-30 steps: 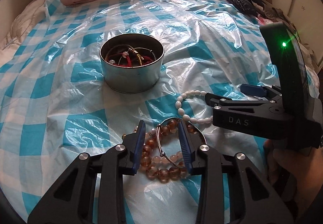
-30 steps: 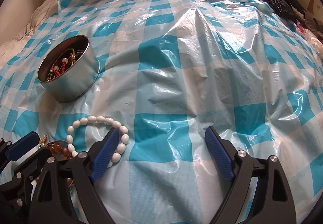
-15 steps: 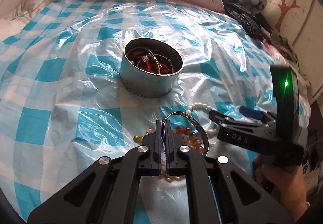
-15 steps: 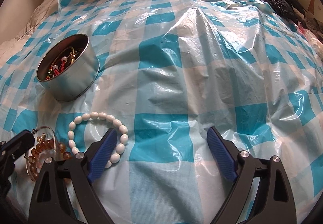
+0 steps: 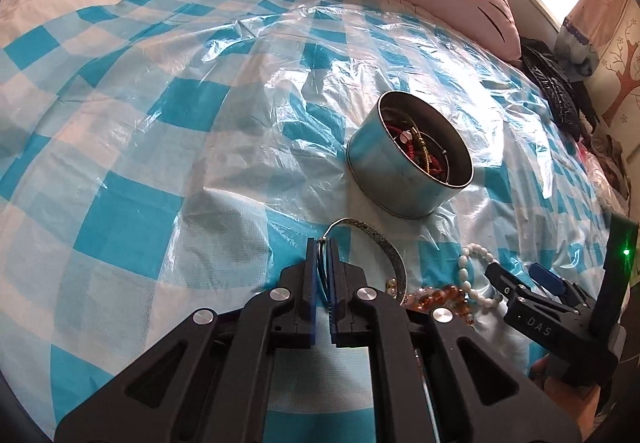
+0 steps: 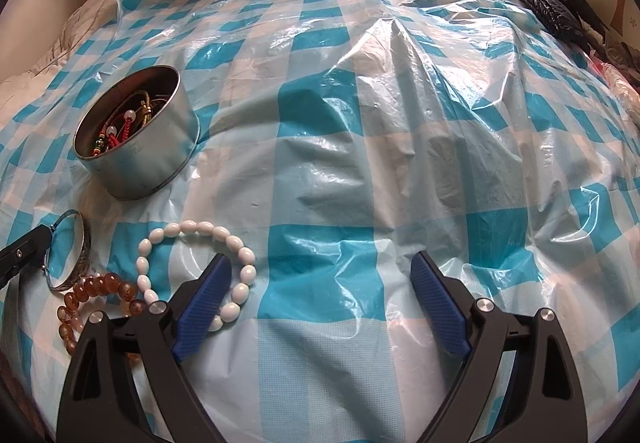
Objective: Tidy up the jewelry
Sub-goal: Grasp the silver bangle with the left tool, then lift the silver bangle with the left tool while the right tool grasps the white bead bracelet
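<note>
My left gripper [image 5: 323, 243] is clamped on the silver bangle [image 5: 384, 243]; the tin [image 5: 408, 179] ahead holds several pieces. Beside my wide-open, empty right gripper [image 6: 320, 283], white bracelet [image 6: 224, 243] and amber beads [image 6: 100, 291] remain.

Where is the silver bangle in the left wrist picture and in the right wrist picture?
Left wrist: silver bangle at lower centre, pinched by the shut left gripper.
Right wrist: far left edge, below the tin.
Shared landmark: round metal tin, just beyond the bangle.
</note>
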`<state>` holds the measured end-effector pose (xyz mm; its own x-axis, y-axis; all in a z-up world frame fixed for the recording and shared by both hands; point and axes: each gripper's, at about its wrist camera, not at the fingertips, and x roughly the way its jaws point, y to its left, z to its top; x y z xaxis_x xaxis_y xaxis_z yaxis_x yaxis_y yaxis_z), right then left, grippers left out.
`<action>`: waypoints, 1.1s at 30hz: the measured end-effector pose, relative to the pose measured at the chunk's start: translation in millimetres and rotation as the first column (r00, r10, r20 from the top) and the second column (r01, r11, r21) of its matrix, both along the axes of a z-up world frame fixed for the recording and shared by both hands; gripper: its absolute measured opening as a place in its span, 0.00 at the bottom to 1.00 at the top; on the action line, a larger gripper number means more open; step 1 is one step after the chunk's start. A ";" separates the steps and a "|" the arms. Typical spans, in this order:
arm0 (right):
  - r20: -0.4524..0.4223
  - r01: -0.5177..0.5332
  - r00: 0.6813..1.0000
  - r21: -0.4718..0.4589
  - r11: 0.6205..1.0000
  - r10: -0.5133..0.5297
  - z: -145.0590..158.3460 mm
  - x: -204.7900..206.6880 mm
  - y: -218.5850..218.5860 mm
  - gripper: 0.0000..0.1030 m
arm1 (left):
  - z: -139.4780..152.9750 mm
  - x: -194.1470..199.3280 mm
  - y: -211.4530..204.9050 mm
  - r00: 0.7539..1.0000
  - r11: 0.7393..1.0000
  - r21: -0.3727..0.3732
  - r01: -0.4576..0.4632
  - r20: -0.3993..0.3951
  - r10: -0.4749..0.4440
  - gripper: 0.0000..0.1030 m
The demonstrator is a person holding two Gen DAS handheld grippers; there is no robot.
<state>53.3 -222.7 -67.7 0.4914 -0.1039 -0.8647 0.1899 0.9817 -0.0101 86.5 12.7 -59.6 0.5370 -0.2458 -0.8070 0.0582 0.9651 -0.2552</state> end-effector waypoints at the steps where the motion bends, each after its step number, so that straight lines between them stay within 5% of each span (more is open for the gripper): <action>1: 0.012 -0.008 1.000 -0.009 1.000 0.008 2.6 -0.8 2.4 0.85 | 1.0 -0.5 -0.9 1.000 1.000 0.014 0.000 0.007 0.000 0.04; 6: 0.096 -0.096 0.990 -0.036 0.995 0.099 18.5 -5.2 21.3 0.85 | -1.4 3.0 -4.6 1.000 0.999 0.043 0.008 -0.007 -0.007 0.06; 10: 0.102 -0.141 0.985 0.029 0.990 0.138 17.8 -3.5 24.2 0.80 | -5.5 5.3 -8.9 1.000 0.998 0.069 0.015 -0.023 -0.014 0.07; 12: 0.085 -0.150 0.986 0.085 0.985 0.143 13.2 -1.2 22.0 0.62 | -6.7 5.7 -10.2 1.000 0.997 0.076 0.017 -0.025 -0.015 0.08; 24: 0.041 -0.233 0.972 0.135 0.963 0.230 1.9 1.5 38.0 0.11 | -12.5 6.6 -18.7 0.999 0.993 0.113 0.041 -0.040 -0.037 0.14; 30: 0.092 -0.194 0.981 0.322 0.927 0.173 3.8 -3.3 15.6 0.08 | -10.5 5.0 -17.9 0.998 0.993 0.104 0.050 -0.034 -0.046 0.13; 33: 0.120 -0.180 0.982 0.344 0.921 0.146 9.2 -5.7 8.8 0.08 | -9.7 4.6 -15.7 0.999 0.995 0.094 0.045 -0.034 -0.042 0.10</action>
